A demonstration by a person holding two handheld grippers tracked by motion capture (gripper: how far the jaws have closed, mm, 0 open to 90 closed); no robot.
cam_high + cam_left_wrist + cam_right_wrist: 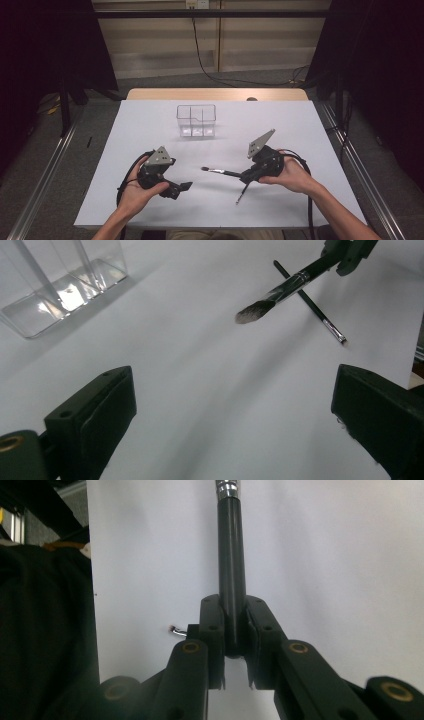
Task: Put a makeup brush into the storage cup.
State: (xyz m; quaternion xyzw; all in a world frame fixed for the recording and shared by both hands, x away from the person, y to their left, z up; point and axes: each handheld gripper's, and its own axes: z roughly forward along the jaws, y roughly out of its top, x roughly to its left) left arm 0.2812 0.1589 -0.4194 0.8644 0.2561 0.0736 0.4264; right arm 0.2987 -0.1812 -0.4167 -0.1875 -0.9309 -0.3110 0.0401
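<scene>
Right gripper (239,176) clamped on brush (220,172); left gripper (186,187) wide open, empty. Keep brush level, aim bristles into organizer (196,120) slowly.

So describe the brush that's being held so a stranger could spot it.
On the white table, look near the front, right of centre, at the right gripper. Its jaws clamp the thick makeup brush: fluffy dark tip, lifted, unlike the thin brush lying flat.

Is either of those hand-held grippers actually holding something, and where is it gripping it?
The right hand-held gripper pinches a makeup brush by the dark handle, bristles pointing away. The left hand-held gripper is open and holds nothing.
</scene>
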